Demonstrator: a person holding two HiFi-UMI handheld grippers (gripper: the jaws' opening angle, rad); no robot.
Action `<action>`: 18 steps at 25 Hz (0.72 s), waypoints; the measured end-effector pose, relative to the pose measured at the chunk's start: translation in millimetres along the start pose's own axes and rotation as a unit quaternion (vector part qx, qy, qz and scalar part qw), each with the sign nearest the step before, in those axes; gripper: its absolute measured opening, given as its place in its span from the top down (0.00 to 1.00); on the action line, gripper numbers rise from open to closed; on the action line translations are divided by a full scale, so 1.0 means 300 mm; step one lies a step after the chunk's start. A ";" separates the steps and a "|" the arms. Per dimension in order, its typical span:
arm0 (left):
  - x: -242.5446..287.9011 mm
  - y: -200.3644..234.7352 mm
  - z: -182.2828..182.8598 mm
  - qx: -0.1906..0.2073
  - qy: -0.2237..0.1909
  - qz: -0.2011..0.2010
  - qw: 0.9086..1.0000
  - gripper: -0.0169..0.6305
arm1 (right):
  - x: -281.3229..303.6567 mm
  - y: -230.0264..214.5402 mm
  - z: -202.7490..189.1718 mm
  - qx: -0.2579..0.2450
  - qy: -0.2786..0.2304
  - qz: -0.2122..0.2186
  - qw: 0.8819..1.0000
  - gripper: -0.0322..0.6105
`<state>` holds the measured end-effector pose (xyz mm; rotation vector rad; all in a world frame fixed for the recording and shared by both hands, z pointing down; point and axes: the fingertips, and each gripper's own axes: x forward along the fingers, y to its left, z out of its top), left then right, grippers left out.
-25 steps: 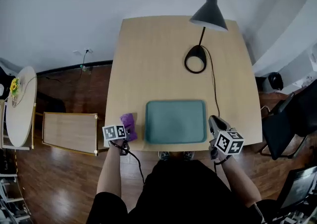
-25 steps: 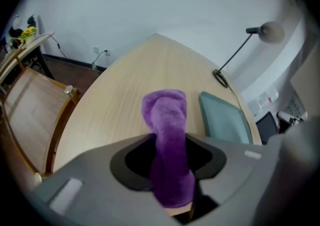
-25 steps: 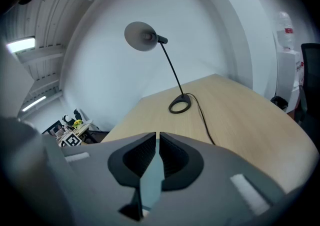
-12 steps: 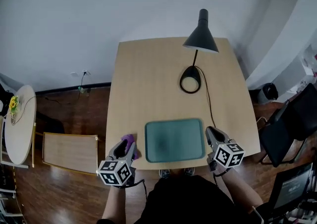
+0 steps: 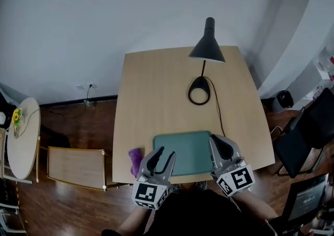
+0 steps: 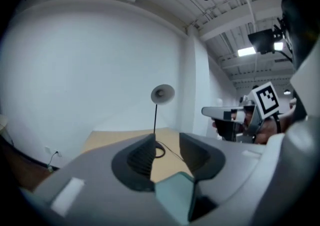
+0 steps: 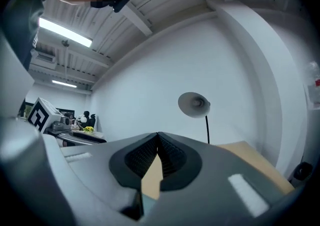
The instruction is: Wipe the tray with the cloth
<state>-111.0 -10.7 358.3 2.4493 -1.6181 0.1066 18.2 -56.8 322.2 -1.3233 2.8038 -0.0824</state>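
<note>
- The left tool (image 5: 165, 152) has its jaws apart at a middling width. Nothing sits between the pads; its own view (image 6: 167, 140) shows only the counter (image 6: 107, 139) and a corner of the tray (image 6: 175, 195) through the gap.
- The right tool (image 5: 219, 143) has its jaw tips closed together on nothing. In its own view (image 7: 158, 135) the pads meet at the tip, with a thin wedge of counter showing below them.
- The tray (image 5: 190, 149), a blue-green rectangle, lies at the lower middle of the head view, near the counter's (image 5: 156, 99) front edge. The left tool covers its lower left corner and the right tool its right edge, so those parts are hidden. Whether either tool touches the tray cannot be told.
- The cloth (image 5: 135, 157), a small purple bundle, lies on the counter just left of the tray and beside the left tool. Its lower part is hidden behind the tool's body, and neither tool holds it.
- A black lamp (image 5: 207, 47) stands at the upper right of the counter, well apart from both tools.
- The left gripper view is blurred; the right tool (image 6: 220, 112) appears at its right side.
</note>
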 end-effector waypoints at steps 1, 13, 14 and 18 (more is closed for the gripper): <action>0.002 -0.005 -0.013 0.000 0.004 -0.003 1.000 0.71 | -0.004 0.004 -0.001 -0.005 0.000 0.002 1.000 0.94; -0.009 -0.027 -0.009 -0.001 0.003 -0.007 1.000 0.73 | -0.055 -0.021 -0.032 -0.003 0.017 -0.023 1.000 0.94; -0.015 -0.024 -0.005 -0.003 0.002 -0.006 1.000 0.73 | -0.056 -0.019 -0.033 -0.002 0.016 -0.026 1.000 0.94; -0.067 -0.011 -0.011 -0.007 -0.001 -0.003 1.000 0.73 | -0.084 0.023 -0.051 0.000 0.019 -0.036 0.999 0.94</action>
